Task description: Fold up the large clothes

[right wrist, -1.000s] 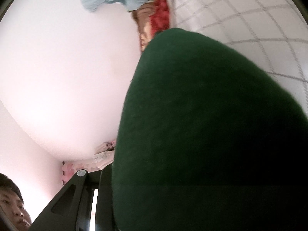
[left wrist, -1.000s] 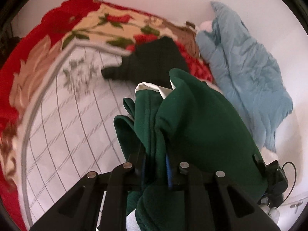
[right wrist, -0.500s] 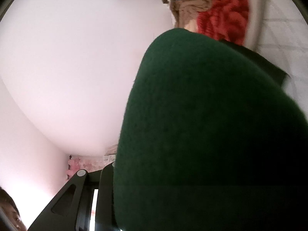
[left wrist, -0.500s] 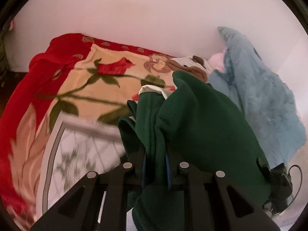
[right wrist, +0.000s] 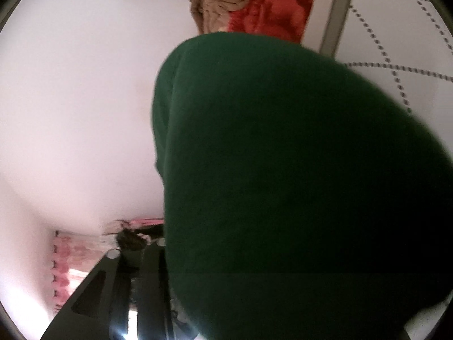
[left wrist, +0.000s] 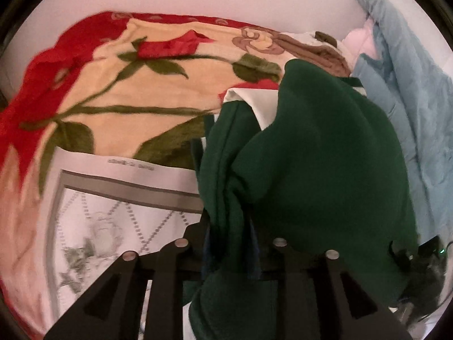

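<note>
A dark green garment (left wrist: 317, 153) with a white lining hangs bunched in front of the left wrist camera. My left gripper (left wrist: 230, 243) is shut on a fold of it, held above the bed. In the right wrist view the same green garment (right wrist: 283, 170) drapes over the camera and hides most of my right gripper; only its left finger (right wrist: 113, 289) shows at the bottom left. I cannot see whether the right jaws are closed.
A red and cream rose-patterned blanket (left wrist: 119, 79) covers the bed, with a white grid-patterned quilt (left wrist: 113, 215) on top. A light blue quilt (left wrist: 407, 90) and a brown cloth (left wrist: 320, 51) lie by the white wall. A pink curtain (right wrist: 70, 255) shows in the right wrist view.
Both grippers have lifted and tilted with the green garment. The left view now shows more of the rose blanket and less of the grid quilt; a dark garment seen earlier is out of sight.
</note>
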The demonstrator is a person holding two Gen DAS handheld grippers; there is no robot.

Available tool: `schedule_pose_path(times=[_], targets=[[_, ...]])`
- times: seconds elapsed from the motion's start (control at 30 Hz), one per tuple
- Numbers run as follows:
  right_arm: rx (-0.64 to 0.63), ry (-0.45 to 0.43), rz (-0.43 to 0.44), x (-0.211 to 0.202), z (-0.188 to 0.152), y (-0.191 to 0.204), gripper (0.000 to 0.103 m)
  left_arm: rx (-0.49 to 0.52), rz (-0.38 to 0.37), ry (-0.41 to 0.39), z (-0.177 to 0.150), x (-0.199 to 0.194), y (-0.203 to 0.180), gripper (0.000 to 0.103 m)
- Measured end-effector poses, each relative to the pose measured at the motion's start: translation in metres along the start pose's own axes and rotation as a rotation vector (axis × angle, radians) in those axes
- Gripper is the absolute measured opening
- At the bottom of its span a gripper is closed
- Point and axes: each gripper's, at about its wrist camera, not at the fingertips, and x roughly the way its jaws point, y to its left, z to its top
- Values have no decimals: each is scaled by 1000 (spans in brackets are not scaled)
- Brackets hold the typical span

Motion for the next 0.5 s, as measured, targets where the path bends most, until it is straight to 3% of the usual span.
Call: schedule_pose_path(times=[0.07, 0.17, 0.23, 0.3, 0.37, 0.4, 0.5], targets=[[-7, 24, -74, 0, 2, 6, 54, -3, 46, 9, -5, -7, -2, 27], [-104, 83, -252, -5, -7, 33, 66, -24, 94, 0, -15, -26, -5, 28], [-189, 110, -379, -11, -17, 52, 70, -19, 116, -9, -25, -41, -10, 39], [-264, 127, -487, -17, -26, 73, 72, -10, 157, -24, -39, -64, -22, 70], [-360, 123, -584, -31, -45, 100, 78, -10, 175, -34, -49, -84, -33, 91], [-416, 117, -644, -34, -51, 112, 82, -9, 181, -40, -55, -98, -40, 98], [-574, 62, -844, -49, -68, 157, 87, -4, 208, -64, -68, -135, -59, 103]])
